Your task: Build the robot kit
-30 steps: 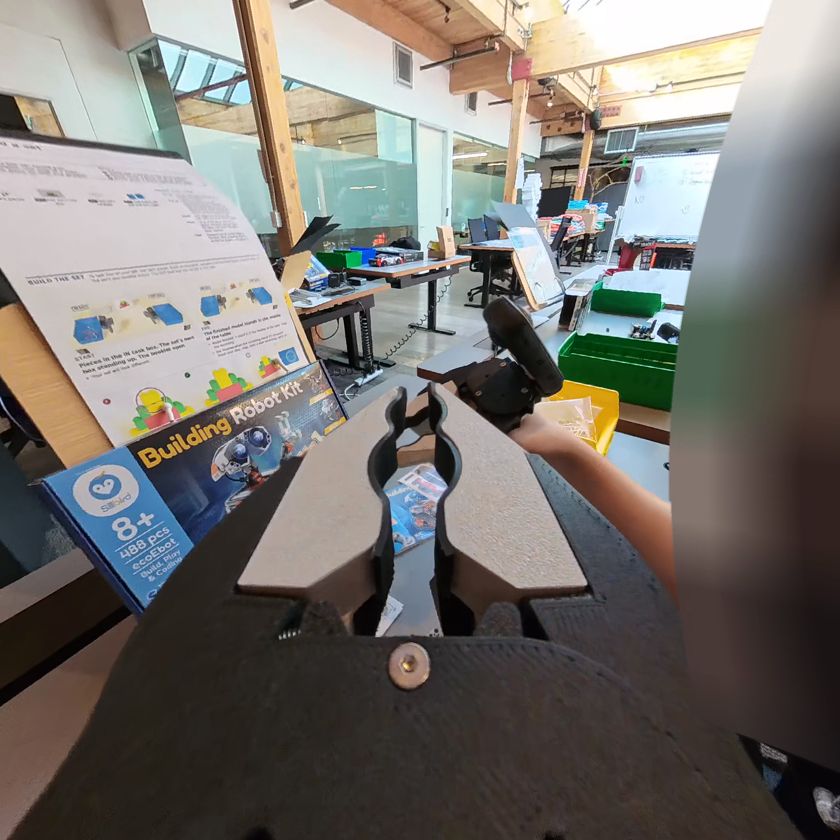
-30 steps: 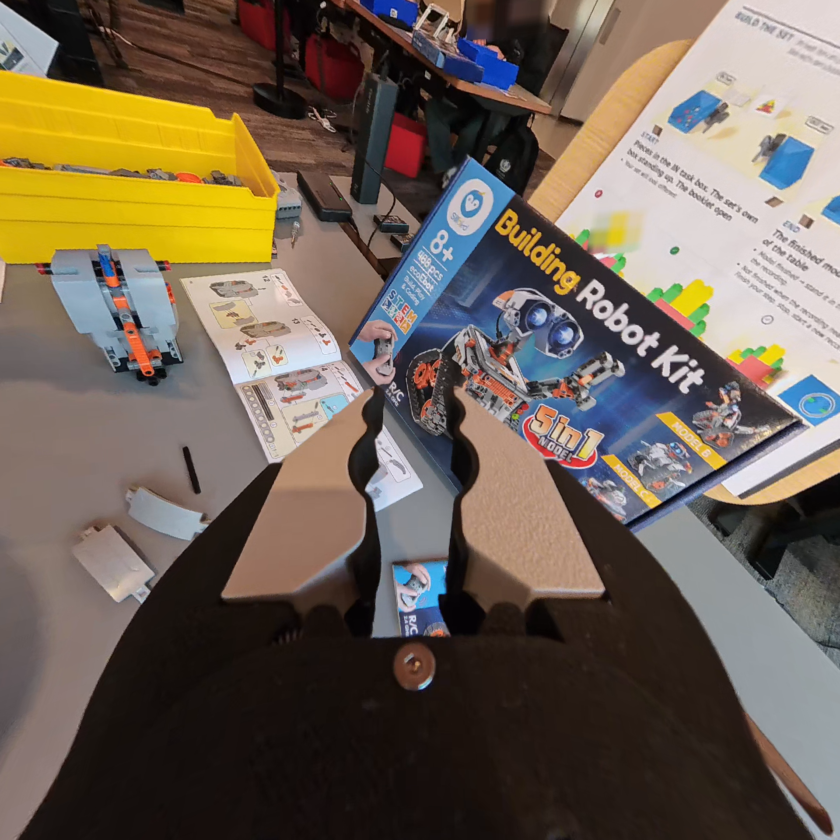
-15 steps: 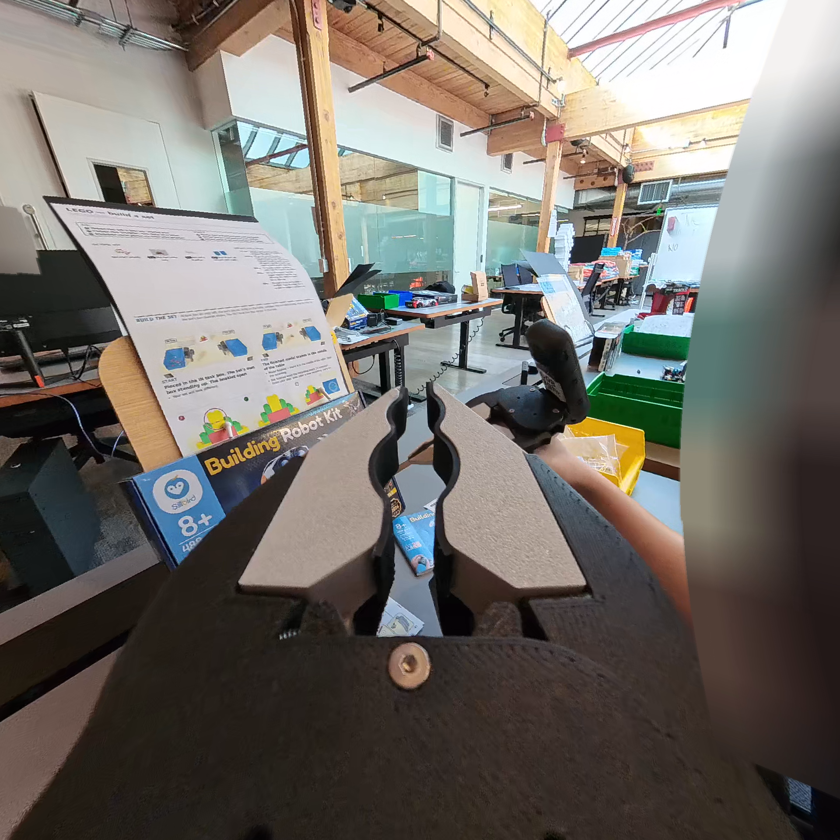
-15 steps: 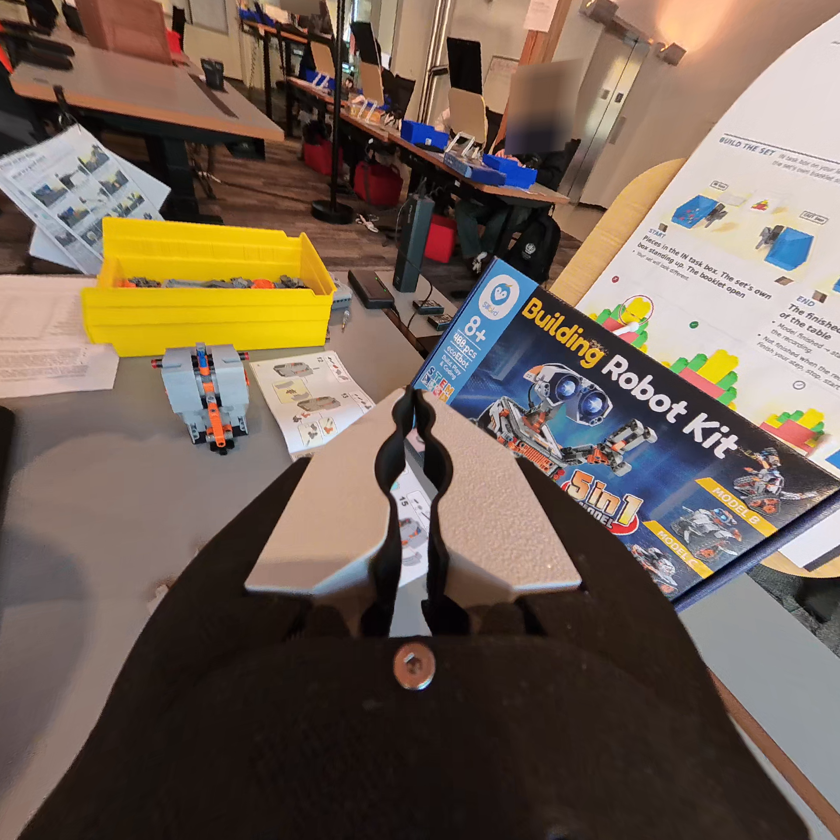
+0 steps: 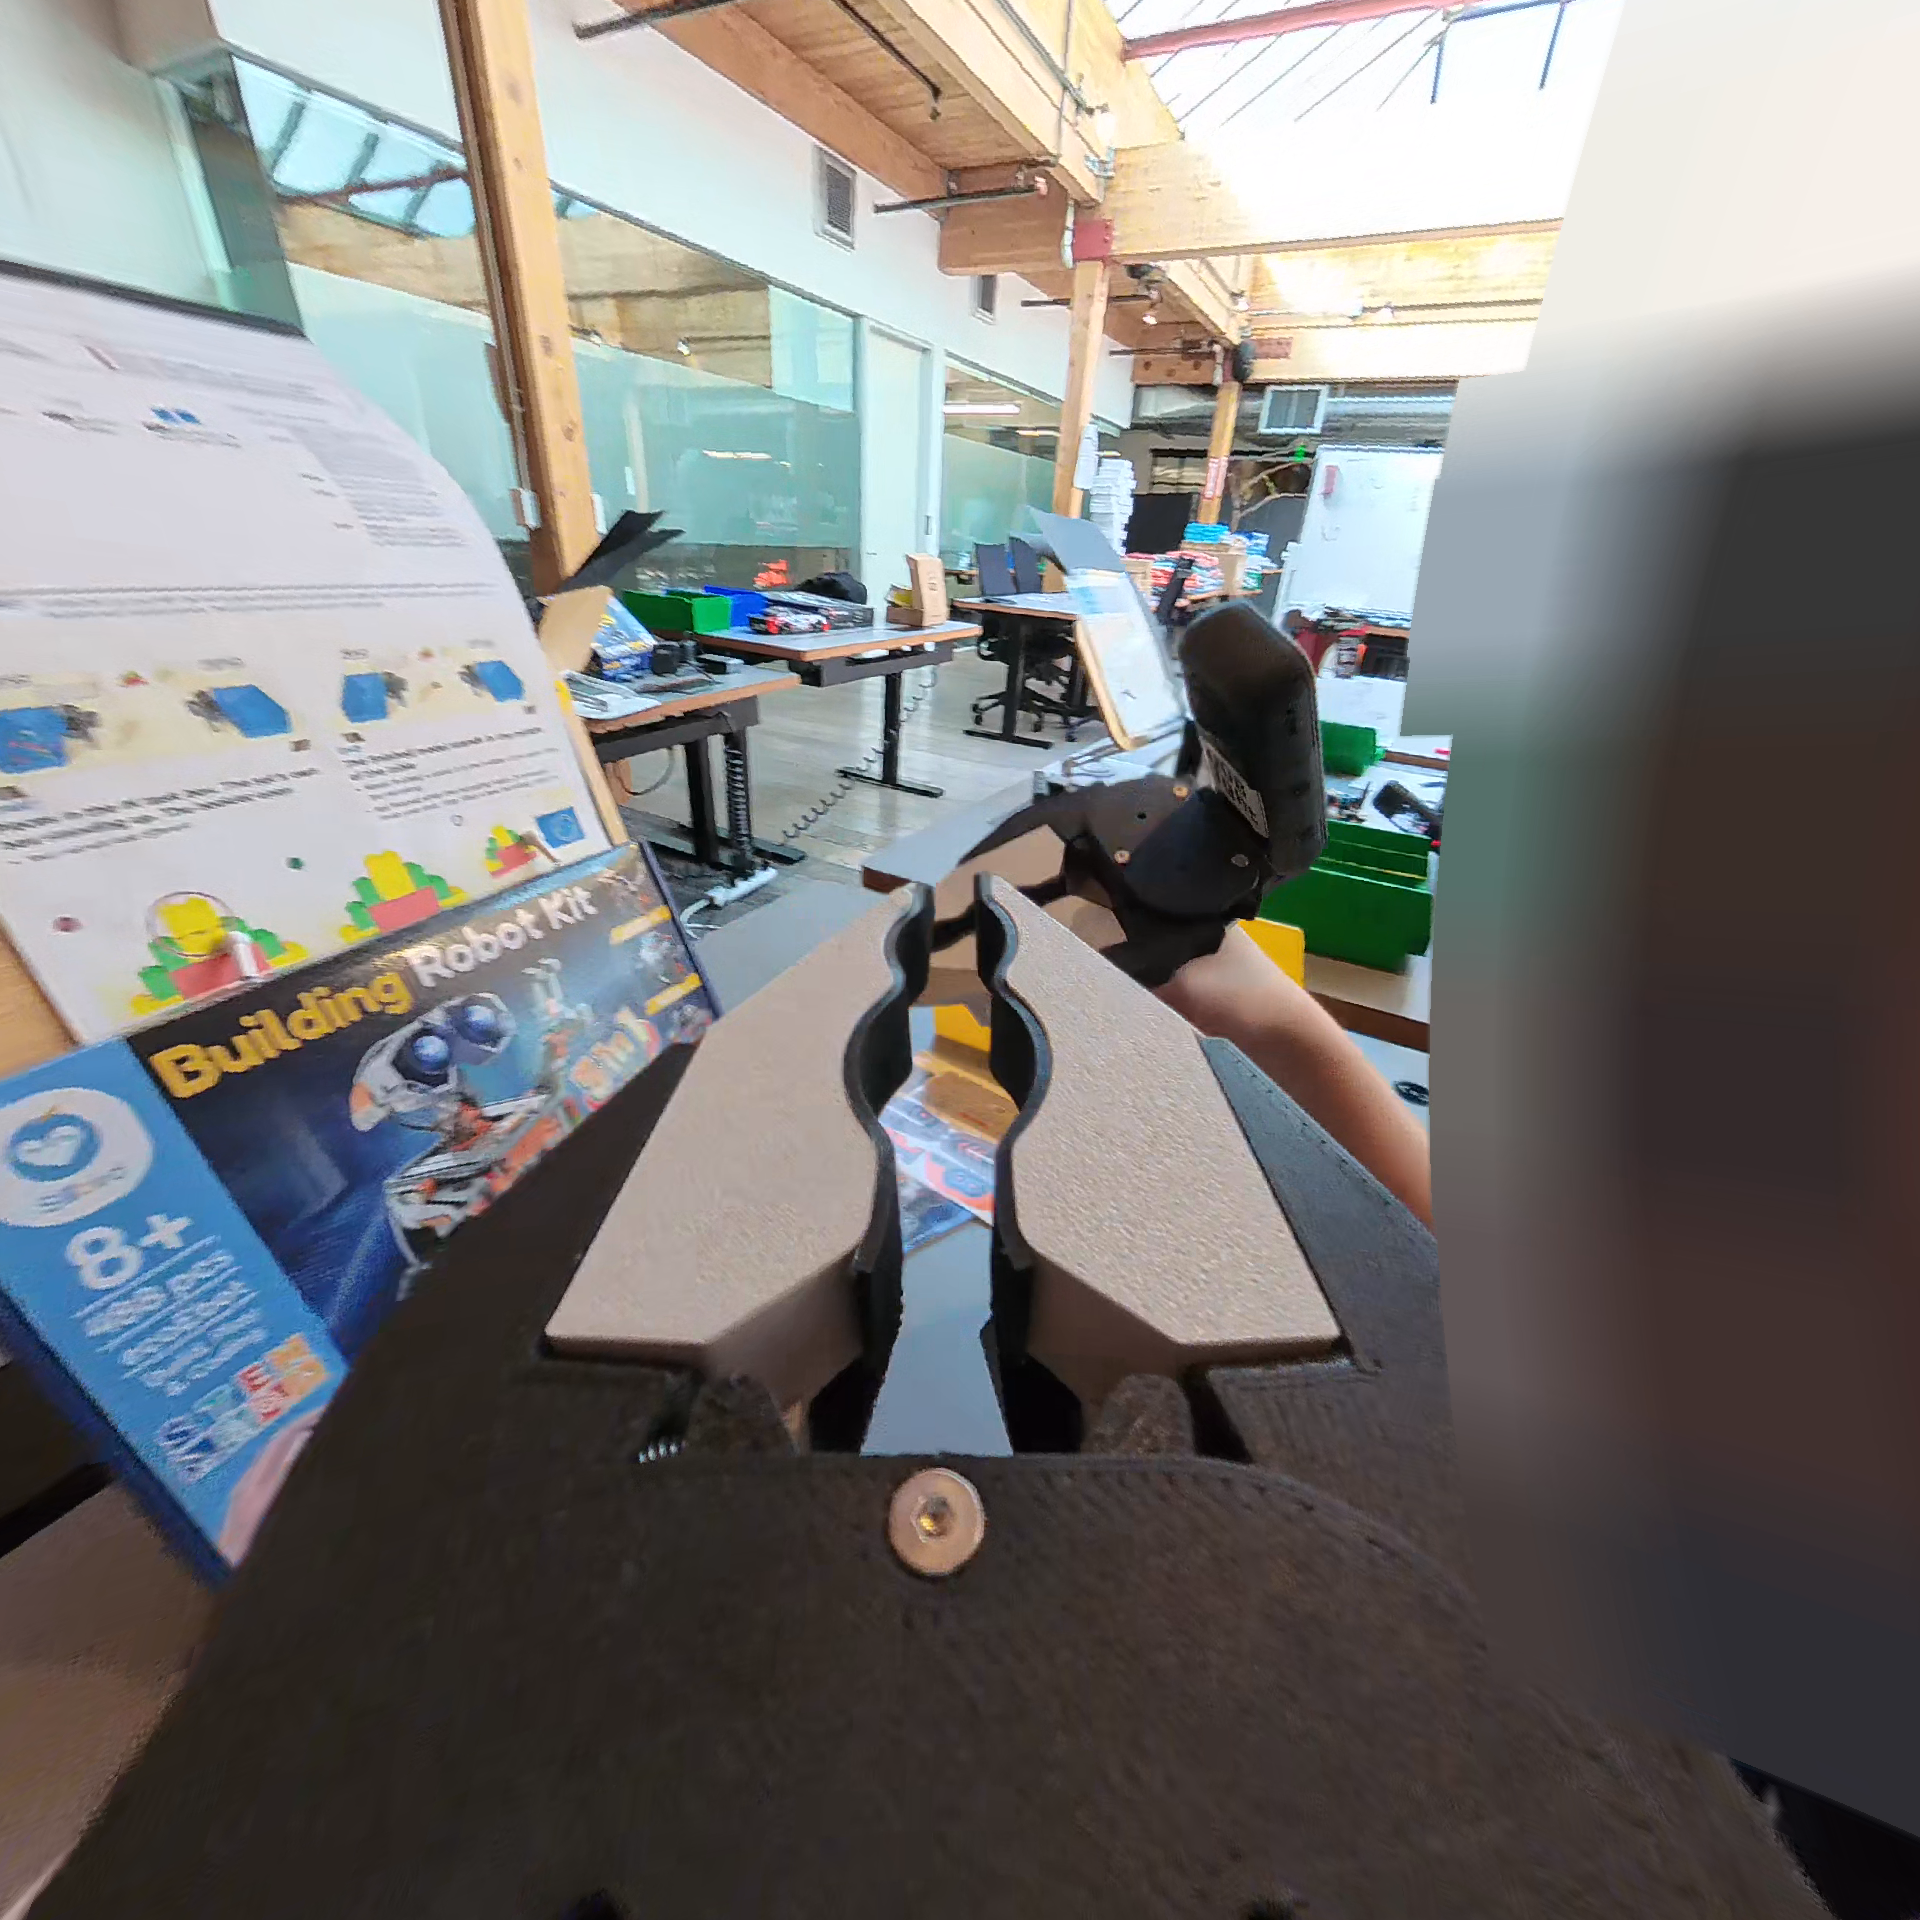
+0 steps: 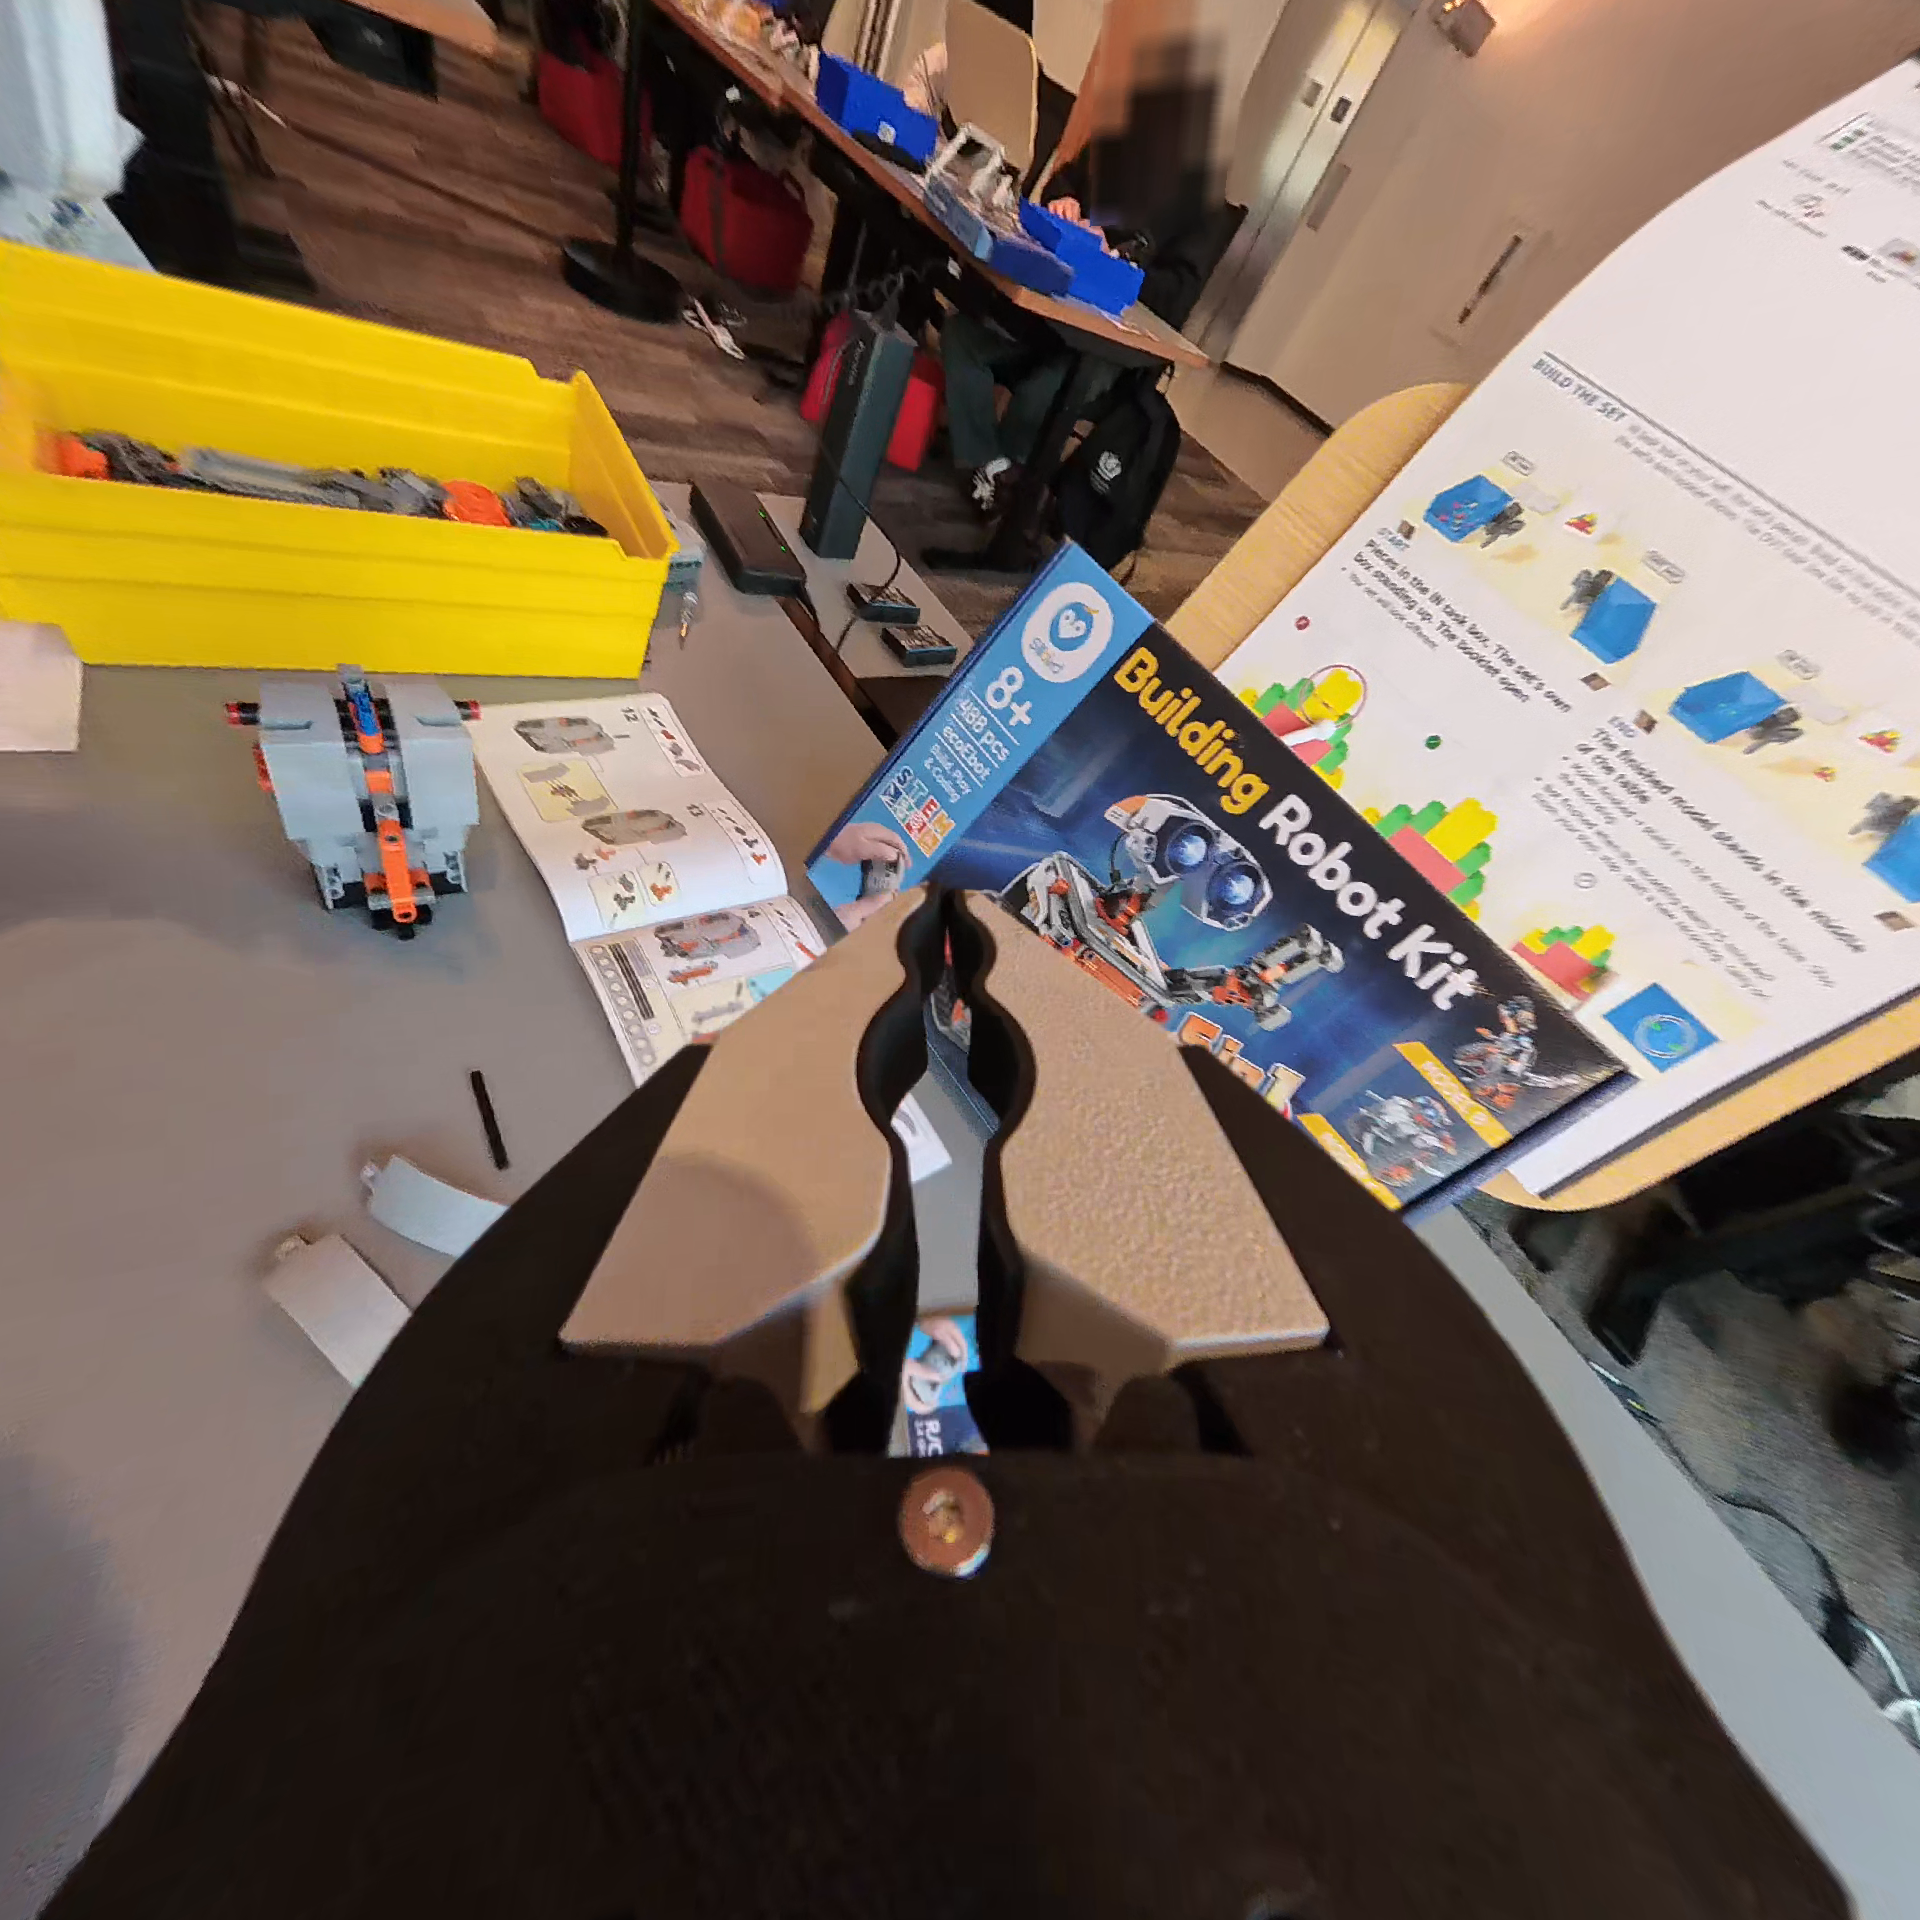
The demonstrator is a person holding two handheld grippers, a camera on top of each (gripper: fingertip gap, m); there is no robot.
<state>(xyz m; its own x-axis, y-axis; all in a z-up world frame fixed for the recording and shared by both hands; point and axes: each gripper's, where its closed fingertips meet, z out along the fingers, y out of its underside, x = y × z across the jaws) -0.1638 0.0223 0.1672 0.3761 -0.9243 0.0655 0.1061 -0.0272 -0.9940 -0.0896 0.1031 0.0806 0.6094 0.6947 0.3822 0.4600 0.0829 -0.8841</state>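
My left gripper point(image 5: 953, 914) is empty, its jaws closed to a narrow slit, and hangs above the table beside a blue robot kit box point(image 5: 416, 1060). A colourful leaflet point(image 5: 945, 1132) lies on the table below its fingers. A hand holds the right gripper's black body point(image 5: 1174, 873) just beyond. My right gripper point(image 6: 948, 904) is shut and empty, its tips pointing at the lower left corner of the kit box point(image 6: 1195, 883). An open instruction booklet point(image 6: 644, 831) lies left of its tips. A grey and orange brick model point(image 6: 364, 790) stands farther left.
A yellow bin point(image 6: 312, 592) of parts stands at the table's back left. Two flat grey pieces point(image 6: 436, 1205) and a black pin point(image 6: 488, 1117) lie on the grey table point(image 6: 156, 1039). A white instruction board point(image 6: 1662, 675) leans behind the box. Desks stand beyond.
My right gripper has gone from open to shut with nothing in it, and it rose and then dipped toward the box. My left gripper tilted up and came back down, its jaws unchanged.
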